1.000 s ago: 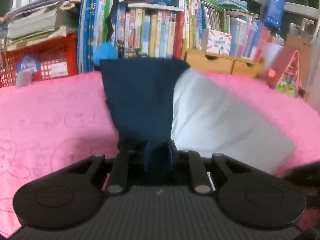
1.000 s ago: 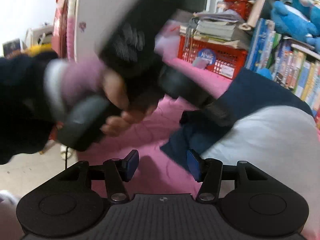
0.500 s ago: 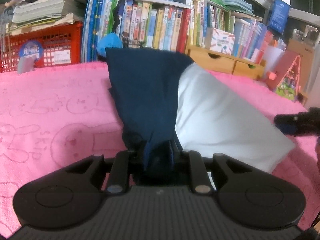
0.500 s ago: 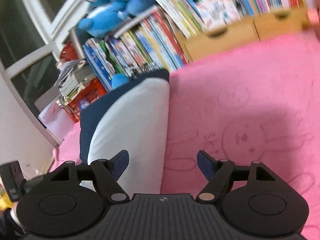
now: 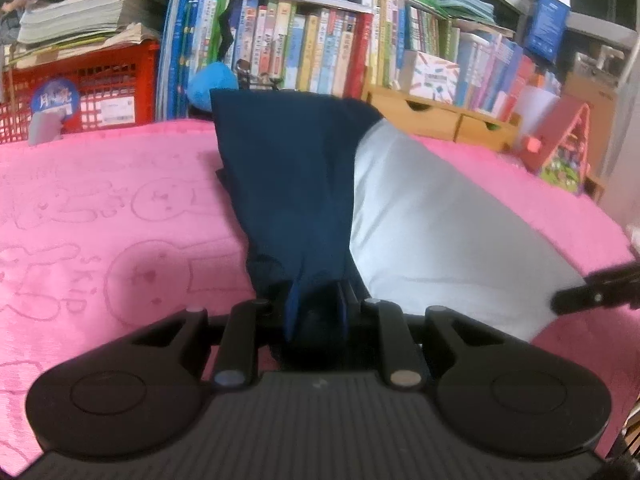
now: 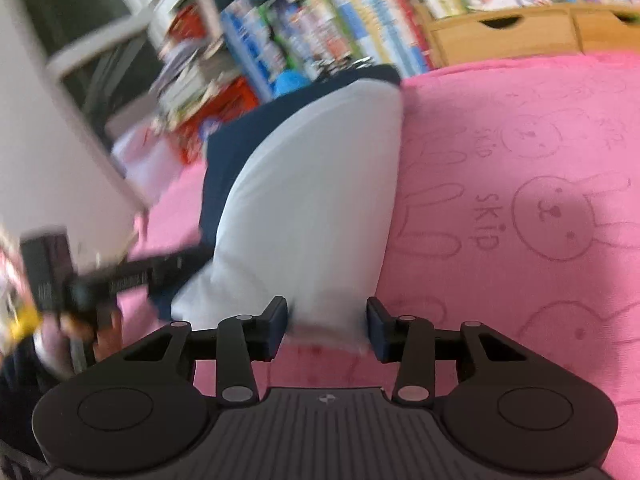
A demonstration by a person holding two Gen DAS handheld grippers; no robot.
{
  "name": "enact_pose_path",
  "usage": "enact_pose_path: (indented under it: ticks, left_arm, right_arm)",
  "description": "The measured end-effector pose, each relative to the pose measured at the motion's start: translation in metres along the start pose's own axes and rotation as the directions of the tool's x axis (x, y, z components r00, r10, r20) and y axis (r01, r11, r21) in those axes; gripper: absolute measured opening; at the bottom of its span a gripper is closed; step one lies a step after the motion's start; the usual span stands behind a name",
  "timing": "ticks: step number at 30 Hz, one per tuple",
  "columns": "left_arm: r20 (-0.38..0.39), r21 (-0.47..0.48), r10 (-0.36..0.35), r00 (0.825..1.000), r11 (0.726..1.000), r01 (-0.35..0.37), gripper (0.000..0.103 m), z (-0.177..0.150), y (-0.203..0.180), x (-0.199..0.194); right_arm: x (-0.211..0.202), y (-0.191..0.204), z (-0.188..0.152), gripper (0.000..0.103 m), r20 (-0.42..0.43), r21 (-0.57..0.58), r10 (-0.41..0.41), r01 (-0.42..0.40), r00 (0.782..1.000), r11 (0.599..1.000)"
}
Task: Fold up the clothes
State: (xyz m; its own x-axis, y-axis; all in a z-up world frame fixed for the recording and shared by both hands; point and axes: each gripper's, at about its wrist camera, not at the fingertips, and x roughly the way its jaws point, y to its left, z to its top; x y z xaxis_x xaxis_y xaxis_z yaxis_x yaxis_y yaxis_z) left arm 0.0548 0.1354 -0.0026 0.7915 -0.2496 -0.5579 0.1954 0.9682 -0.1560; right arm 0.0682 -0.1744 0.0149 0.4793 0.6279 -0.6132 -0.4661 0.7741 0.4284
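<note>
A garment with a navy part (image 5: pixel 288 184) and a white part (image 5: pixel 432 232) lies on the pink blanket (image 5: pixel 100 208). My left gripper (image 5: pixel 316 308) is shut on the navy end and holds it bunched between its fingers. In the right wrist view the white part (image 6: pixel 304 208) lies lengthwise, with the navy edge (image 6: pixel 228 148) to its left. My right gripper (image 6: pixel 326 316) is open, its fingers either side of the white near corner, which lies between them. The left gripper (image 6: pixel 132 272) shows at the left there.
Bookshelves (image 5: pixel 320 48), a red crate (image 5: pixel 80 92) and wooden drawers (image 5: pixel 440 116) stand behind the blanket. A small toy house (image 5: pixel 560 148) is at the far right. The pink blanket (image 6: pixel 520 208) with rabbit prints stretches right of the garment.
My right gripper has swung round and come down to the white near corner, which now lies between its open fingers. My left gripper keeps its hold on the navy end.
</note>
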Motion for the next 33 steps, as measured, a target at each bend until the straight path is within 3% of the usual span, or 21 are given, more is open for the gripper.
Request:
enact_pose_path:
  ticks: [4, 8, 13, 19, 23, 26, 28, 29, 33]
  left_arm:
    - [0.005, -0.011, -0.008, 1.0, 1.0, 0.008, 0.021, -0.002, 0.002, -0.001]
    - [0.008, -0.022, -0.013, 1.0, 1.0, 0.013, 0.021, -0.002, 0.003, -0.001]
    - [0.013, -0.04, -0.024, 1.0, 0.999, 0.024, 0.021, -0.004, 0.007, -0.003]
    - [-0.006, -0.058, -0.023, 1.0, 0.998, 0.023, 0.021, -0.001, 0.008, -0.007]
    - [0.017, -0.08, 0.02, 1.0, 0.997, -0.018, 0.021, 0.036, 0.011, -0.03]
    - [0.1, -0.065, -0.038, 0.994, 0.997, 0.045, 0.036, 0.089, 0.001, -0.036]
    - [0.103, -0.063, -0.12, 0.987, 0.99, 0.126, 0.068, 0.126, -0.011, -0.015]
    - [0.103, -0.062, -0.16, 0.982, 0.984, 0.167, 0.071, 0.144, -0.017, -0.004]
    - [0.01, -0.136, -0.198, 0.98, 0.971, 0.197, 0.071, 0.196, -0.032, 0.08]
  right_arm:
    - [-0.013, -0.012, 0.024, 0.06, 0.048, 0.06, -0.04, 0.037, 0.998, 0.997]
    - [0.016, -0.026, 0.075, 0.063, 0.107, 0.092, -0.038, 0.029, 0.994, 0.995]
    - [0.071, -0.039, 0.109, 0.063, 0.118, 0.059, -0.034, 0.027, 0.992, 0.998]
    - [0.108, -0.066, 0.103, 0.055, 0.151, 0.149, 0.078, -0.101, 0.985, 0.984]
    - [0.111, -0.062, 0.095, 0.049, 0.181, 0.109, 0.064, -0.085, 0.981, 0.99]
    - [0.111, -0.051, 0.095, 0.05, 0.186, 0.055, 0.04, -0.051, 0.982, 0.997]
    - [0.111, -0.048, 0.096, 0.05, 0.187, 0.039, 0.031, -0.039, 0.982, 0.998]
    - [0.111, -0.047, 0.096, 0.05, 0.186, 0.035, 0.028, -0.035, 0.982, 0.999]
    - [0.111, -0.045, 0.095, 0.05, 0.188, 0.022, 0.02, -0.025, 0.982, 0.999]
